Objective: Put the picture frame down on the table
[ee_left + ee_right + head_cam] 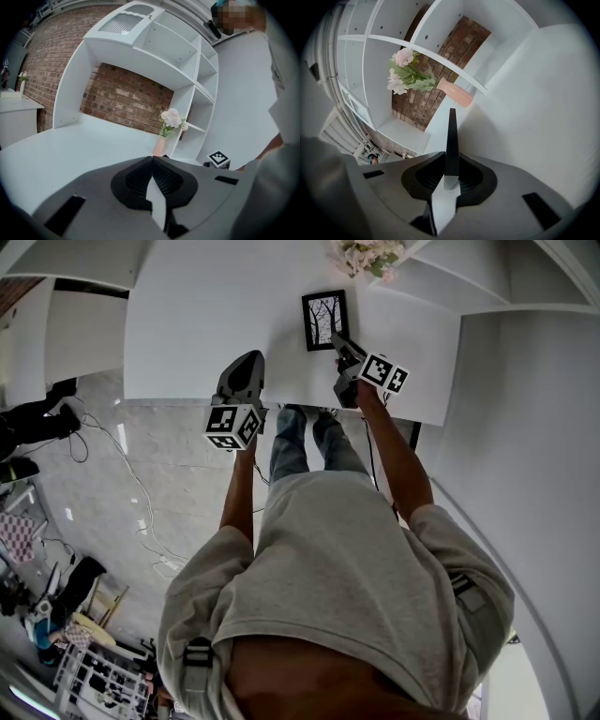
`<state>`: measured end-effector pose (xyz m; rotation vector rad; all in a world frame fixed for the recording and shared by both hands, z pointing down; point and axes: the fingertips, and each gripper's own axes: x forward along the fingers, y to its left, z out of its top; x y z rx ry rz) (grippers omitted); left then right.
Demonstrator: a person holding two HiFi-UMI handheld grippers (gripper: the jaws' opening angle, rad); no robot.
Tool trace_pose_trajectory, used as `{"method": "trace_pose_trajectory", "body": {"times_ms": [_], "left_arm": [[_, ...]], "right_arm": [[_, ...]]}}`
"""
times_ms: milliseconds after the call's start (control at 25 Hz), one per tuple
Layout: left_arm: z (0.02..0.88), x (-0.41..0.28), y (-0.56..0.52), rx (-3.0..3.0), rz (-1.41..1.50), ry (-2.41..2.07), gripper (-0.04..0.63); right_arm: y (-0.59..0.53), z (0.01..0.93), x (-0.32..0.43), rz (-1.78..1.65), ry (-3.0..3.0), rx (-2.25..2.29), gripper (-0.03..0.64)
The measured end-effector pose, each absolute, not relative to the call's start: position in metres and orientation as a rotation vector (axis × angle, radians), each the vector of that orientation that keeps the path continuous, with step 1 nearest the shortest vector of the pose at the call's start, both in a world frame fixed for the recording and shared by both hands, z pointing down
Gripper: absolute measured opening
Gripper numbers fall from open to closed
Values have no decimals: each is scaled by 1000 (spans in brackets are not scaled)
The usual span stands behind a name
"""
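Observation:
The picture frame (324, 320) is black with a pale tree print, and its face is turned up toward the head view. It is over the white table (206, 315), near the back. My right gripper (339, 343) is shut on its lower right corner. In the right gripper view the frame (452, 136) shows edge-on as a thin black slab clamped between the jaws. I cannot tell whether it rests on the table. My left gripper (246, 367) hovers at the table's front edge, shut and holding nothing (152, 159).
A pink vase of pale flowers (367, 254) stands behind the frame, by the white shelf unit (469, 277); it also shows in both gripper views (169, 124) (454, 91). A brick wall (126, 101) lies behind. Cables and clutter cover the floor (94, 521) at left.

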<state>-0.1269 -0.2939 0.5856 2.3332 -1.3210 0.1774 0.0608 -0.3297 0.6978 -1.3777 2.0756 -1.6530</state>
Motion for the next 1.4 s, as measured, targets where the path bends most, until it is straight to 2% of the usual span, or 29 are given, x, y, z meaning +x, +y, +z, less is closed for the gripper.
{"method": "trace_pose_trajectory", "body": {"times_ms": [320,440,840,1080,1400], "left_arm": [[584,-126,-292,2333,172,-1320,15],[584,-126,-292,2335,175,-1320,15],[582,-123,-288,2332,162,-1311,15],[587,-125,-288,2317,155,-1312,15],[584,-126,-287,2310,144,-1304,15]], "right_arm": [[-328,705,60,-1607,2261,-1523,126],[-325,706,55,-1568,2411,-1553,186],[-318,708,45,-1338,2875,-1577,229],[-315,712,45,-1352,2947,-1478,259],[-307,706,42,-1055,3327,-1486,268]]}}
